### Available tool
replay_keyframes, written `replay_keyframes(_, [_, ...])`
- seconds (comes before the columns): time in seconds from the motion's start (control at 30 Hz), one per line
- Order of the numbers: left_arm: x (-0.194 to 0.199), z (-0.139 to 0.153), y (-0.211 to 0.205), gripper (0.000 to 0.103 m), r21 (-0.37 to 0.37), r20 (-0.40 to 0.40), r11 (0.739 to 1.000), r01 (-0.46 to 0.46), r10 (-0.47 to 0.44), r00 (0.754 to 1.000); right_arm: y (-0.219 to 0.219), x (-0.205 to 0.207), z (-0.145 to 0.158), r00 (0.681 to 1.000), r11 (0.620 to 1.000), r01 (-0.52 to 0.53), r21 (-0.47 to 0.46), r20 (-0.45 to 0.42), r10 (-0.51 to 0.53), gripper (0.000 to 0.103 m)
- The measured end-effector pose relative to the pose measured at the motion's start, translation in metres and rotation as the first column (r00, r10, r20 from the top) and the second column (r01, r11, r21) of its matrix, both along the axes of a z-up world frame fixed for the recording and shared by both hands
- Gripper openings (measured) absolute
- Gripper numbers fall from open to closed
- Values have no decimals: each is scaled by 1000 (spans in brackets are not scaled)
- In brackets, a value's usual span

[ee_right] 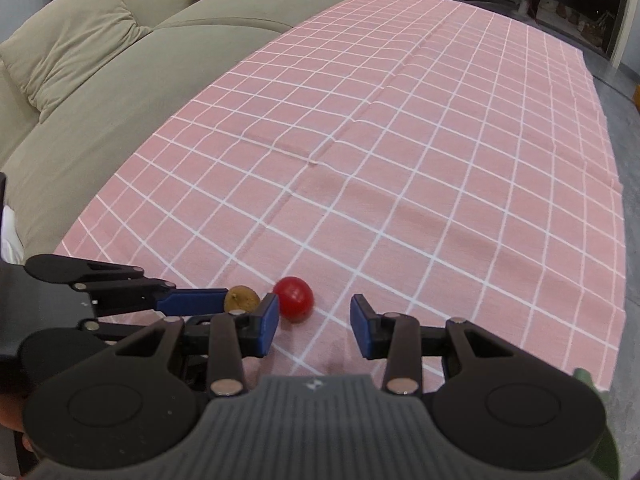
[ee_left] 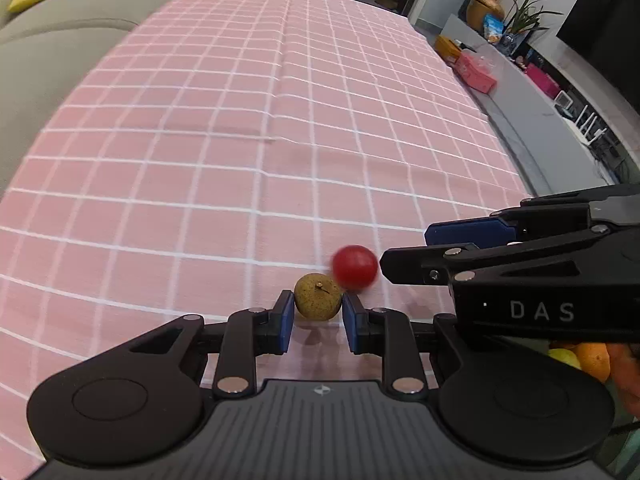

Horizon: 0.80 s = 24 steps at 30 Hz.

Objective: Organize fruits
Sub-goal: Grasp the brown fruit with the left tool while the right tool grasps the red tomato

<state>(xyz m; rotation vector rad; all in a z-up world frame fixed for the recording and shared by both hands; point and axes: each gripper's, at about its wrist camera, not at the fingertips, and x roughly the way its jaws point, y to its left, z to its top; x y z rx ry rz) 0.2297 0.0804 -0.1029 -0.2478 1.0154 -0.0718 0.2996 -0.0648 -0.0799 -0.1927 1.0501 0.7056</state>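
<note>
Left tongs (ee_left: 318, 322) clenched on a brown longan (ee_left: 318, 298), held low at 6 o'clock in the left wrist view, whether touching the pink checked worktop (ee_left: 240, 120) I could not tell. Red cherry tomato (ee_left: 355, 267) just beside it at 1 o'clock, blurred, loose on the cloth. Right tongs (ee_right: 314, 322) released, the tomato near the left pad. More fruit, orange and yellow (ee_left: 588, 360), at 4 o'clock. Sorting judged early: two pieces unplaced, no container in sight.
</note>
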Motion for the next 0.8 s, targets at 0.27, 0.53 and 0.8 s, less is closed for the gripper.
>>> replay_keyframes(0.27, [-9, 8, 34, 29, 61, -14, 994, -91, 92, 996, 25, 8, -10, 999, 999, -14, -35, -31, 13, 37])
replay_keyframes(0.53, [-15, 17, 54, 29, 9, -7, 990, -138, 138, 990, 43, 8, -27, 998, 995, -31, -98, -59, 25, 34])
replay_keyframes(0.8, [-21, 29, 57, 29, 5, 19, 990, -139, 139, 990, 49, 3, -25, 999, 991, -17, -130, -37, 12, 25])
